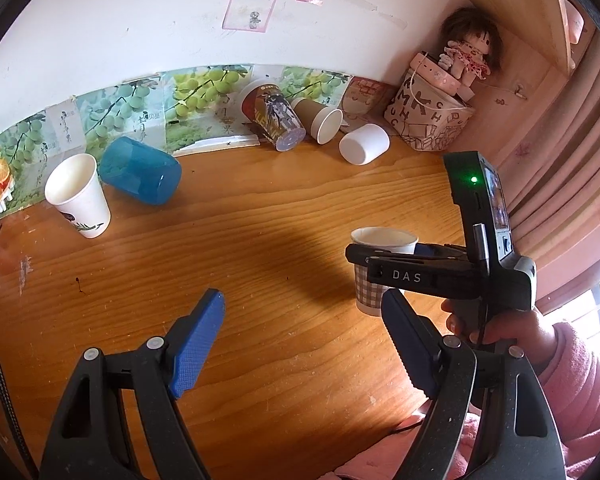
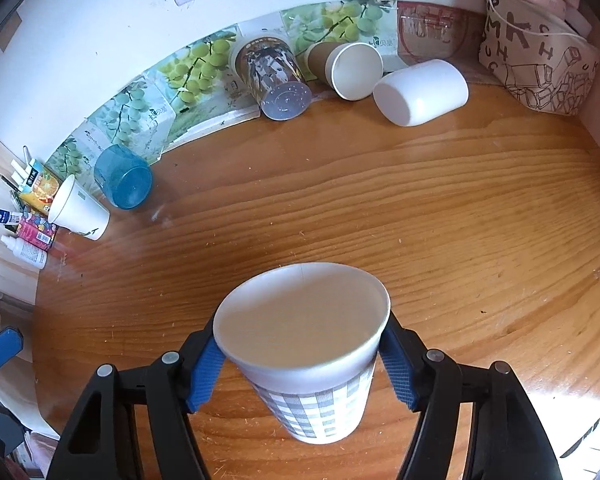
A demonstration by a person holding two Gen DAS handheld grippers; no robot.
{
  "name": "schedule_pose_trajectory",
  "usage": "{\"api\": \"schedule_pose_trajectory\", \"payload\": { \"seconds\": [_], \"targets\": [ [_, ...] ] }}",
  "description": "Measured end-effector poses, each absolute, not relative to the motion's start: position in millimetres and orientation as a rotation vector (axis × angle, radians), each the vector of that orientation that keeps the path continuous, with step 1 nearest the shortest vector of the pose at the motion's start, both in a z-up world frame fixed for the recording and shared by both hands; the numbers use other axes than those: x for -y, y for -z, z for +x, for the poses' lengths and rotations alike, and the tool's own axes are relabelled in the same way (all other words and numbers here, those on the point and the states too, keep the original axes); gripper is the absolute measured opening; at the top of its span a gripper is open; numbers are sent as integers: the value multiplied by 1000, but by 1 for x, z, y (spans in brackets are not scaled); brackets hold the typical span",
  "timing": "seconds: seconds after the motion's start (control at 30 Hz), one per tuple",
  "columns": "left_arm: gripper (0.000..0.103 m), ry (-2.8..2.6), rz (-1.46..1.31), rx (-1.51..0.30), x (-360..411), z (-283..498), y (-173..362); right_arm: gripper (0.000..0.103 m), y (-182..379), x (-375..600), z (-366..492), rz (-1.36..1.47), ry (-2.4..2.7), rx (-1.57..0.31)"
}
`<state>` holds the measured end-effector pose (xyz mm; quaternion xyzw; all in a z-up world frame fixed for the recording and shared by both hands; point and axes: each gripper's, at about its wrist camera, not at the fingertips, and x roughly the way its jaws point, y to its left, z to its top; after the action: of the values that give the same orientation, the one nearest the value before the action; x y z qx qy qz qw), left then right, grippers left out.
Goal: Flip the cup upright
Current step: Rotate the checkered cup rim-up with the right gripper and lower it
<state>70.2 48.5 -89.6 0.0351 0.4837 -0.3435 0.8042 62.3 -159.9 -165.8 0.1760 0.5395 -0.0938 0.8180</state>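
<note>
Right gripper (image 2: pixel 302 360) clasps the upright checked cup (image 2: pixel 312 364) between its pads; left gripper (image 1: pixel 300 344) gapes wide.

Surface: wooden desk (image 2: pixel 420 208)
Upright: checked cup (image 2: pixel 320 408), white paper cup (image 1: pixel 80 196)
On their sides: blue cup (image 2: pixel 122 182), printed cup (image 2: pixel 274 76), brown cup (image 2: pixel 346 66), white cup (image 2: pixel 420 92)
Corner: lettered bag (image 2: pixel 536 68)

Bright daylight from right; soft shadow on table (image 1: pixel 284 216); fisheye-bent edges, dark corners.

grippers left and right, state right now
left gripper: open, holding nothing
right gripper: closed on the checked paper cup, upright
</note>
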Motion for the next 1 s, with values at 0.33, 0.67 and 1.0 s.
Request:
{"api": "schedule_pose_trajectory", "payload": {
  "seconds": [0.33,0.67,1.0],
  "targets": [
    [83,743,66,-1040,-45,67,89,69,147,148,43,345,165,-1097],
    [83,727,55,-1036,-46,63,87,69,154,138,40,323,115,-1122],
    [83,701,39,-1039,-51,58,86,69,156,131,33,316,77,-1133]
  ]
}}
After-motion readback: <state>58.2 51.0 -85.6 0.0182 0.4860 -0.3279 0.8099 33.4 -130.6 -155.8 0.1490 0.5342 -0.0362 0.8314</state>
